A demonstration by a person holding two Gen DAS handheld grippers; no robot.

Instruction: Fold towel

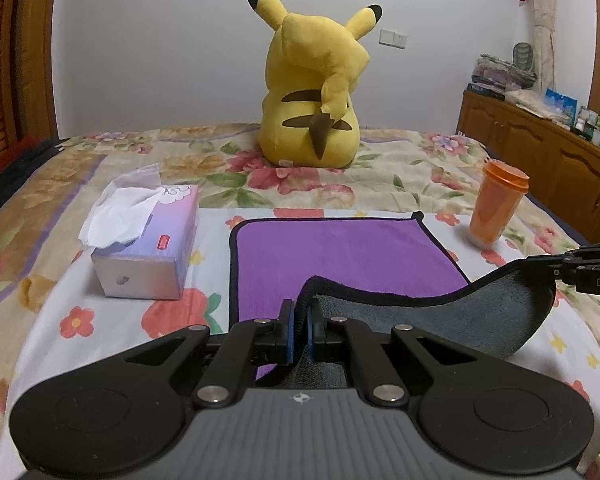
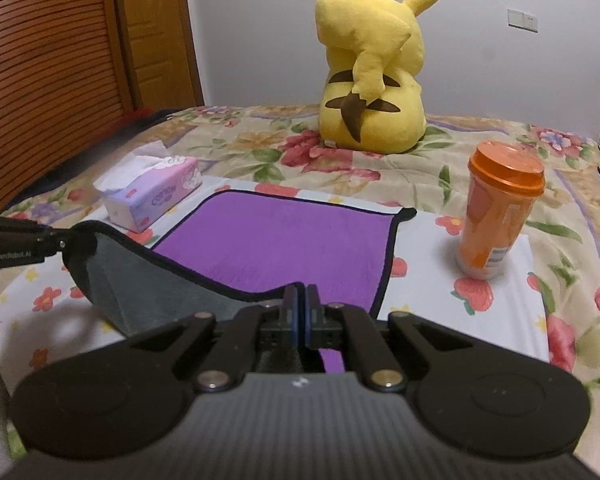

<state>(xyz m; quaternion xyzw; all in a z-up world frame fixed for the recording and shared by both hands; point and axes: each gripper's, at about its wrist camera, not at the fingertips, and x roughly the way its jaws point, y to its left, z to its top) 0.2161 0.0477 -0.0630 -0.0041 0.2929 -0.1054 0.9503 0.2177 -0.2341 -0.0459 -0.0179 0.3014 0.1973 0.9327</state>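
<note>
A purple towel (image 1: 340, 252) with black trim and a grey underside lies on the bed; it also shows in the right wrist view (image 2: 276, 240). Its near edge is lifted off the bed, grey side (image 1: 460, 320) up. My left gripper (image 1: 300, 332) is shut on the near left corner. My right gripper (image 2: 302, 320) is shut on the near right corner. Each gripper shows in the other's view, the right one (image 1: 556, 272) and the left one (image 2: 60, 240), both pinching the raised edge. The far half of the towel lies flat.
A tissue box (image 1: 144, 248) sits left of the towel. An orange lidded cup (image 2: 496, 208) stands to its right. A yellow plush toy (image 1: 312, 84) sits at the back on the floral bedspread (image 1: 400, 176). A wooden cabinet (image 1: 540, 148) stands at the right.
</note>
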